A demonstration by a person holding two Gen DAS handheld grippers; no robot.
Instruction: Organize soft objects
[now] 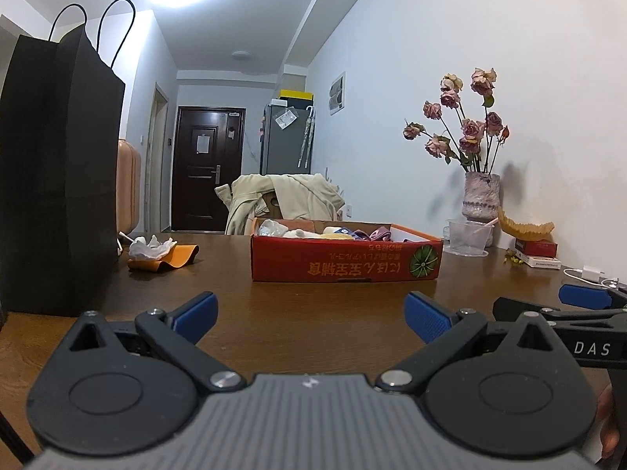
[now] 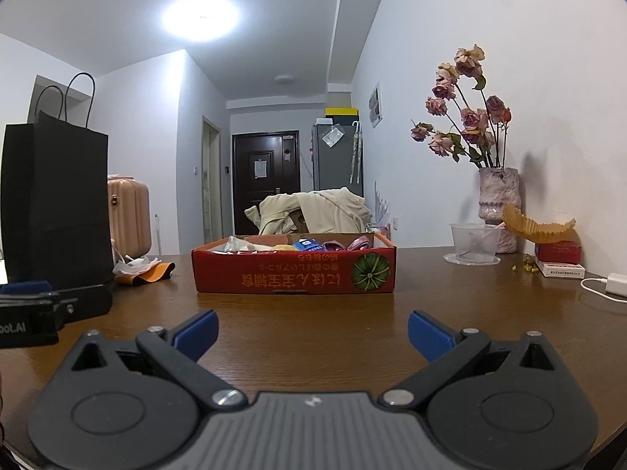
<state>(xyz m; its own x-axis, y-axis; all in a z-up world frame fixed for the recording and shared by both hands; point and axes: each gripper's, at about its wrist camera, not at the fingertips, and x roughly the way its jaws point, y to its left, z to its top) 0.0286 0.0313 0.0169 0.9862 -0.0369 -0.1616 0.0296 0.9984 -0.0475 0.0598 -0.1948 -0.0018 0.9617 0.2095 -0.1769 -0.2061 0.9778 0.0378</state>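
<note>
1. Far left of the left gripper [image 1: 311,315] stands a tall black paper bag [image 1: 58,172] on the wooden table [image 1: 313,305].
2. Ahead and left of its jaws, crumpled white tissue [image 1: 151,246] rests on an orange leather piece [image 1: 172,259].
3. Both grippers are released, blue pads spread wide, gripping nothing; the right gripper [image 2: 312,335] sits just right of the left one.
4. Straight ahead of both jaws, well apart, sits the red cardboard box [image 2: 294,272] holding the soft objects [image 2: 352,243], apparently socks and small packets, though they are hard to make out.
5. Ahead and right: a clear plastic cup [image 2: 474,243], then a vase of dried roses [image 2: 498,203].
6. Far right lies a white charger [image 2: 617,284].
</note>
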